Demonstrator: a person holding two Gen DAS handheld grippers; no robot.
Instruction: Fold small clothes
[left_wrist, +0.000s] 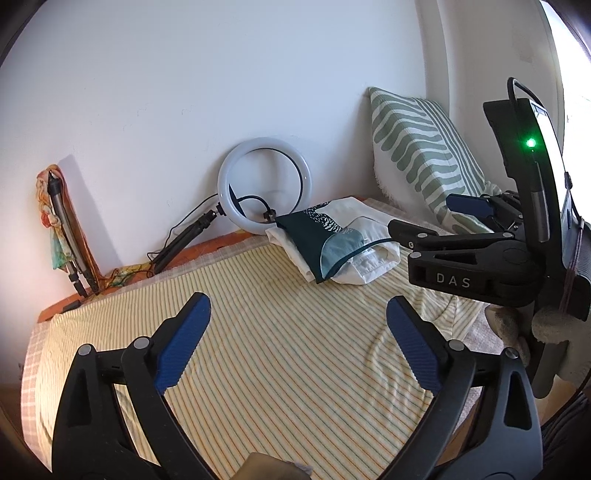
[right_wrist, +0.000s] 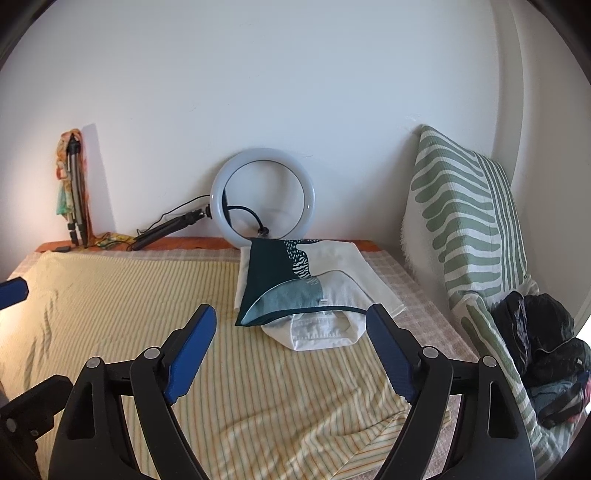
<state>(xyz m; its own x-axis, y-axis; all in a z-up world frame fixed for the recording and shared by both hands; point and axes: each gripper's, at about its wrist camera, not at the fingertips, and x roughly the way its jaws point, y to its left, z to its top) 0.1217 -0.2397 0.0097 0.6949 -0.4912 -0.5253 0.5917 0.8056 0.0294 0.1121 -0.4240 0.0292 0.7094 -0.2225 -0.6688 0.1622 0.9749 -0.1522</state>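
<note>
Two handheld grippers hover over a bed, both with jaws spread wide and nothing between them. The left gripper (left_wrist: 299, 343) and the right gripper (right_wrist: 291, 354) both point down at a pale yellow striped garment (left_wrist: 258, 332) that lies spread across the bed, mostly flat, with soft wrinkles near its right edge. Beyond it, close to the wall, rests a small stack of folded clothes (right_wrist: 306, 291), a white piece under a dark teal patterned one. A ring light (right_wrist: 262, 195) leans on the wall behind the stack, and a green striped cushion (right_wrist: 465, 221) stands at the right. The striped garment seems to be the piece in hand, laid out but not yet folded. The next move likely calls for each gripper to pinch an edge or corner and carry it across.
</note>
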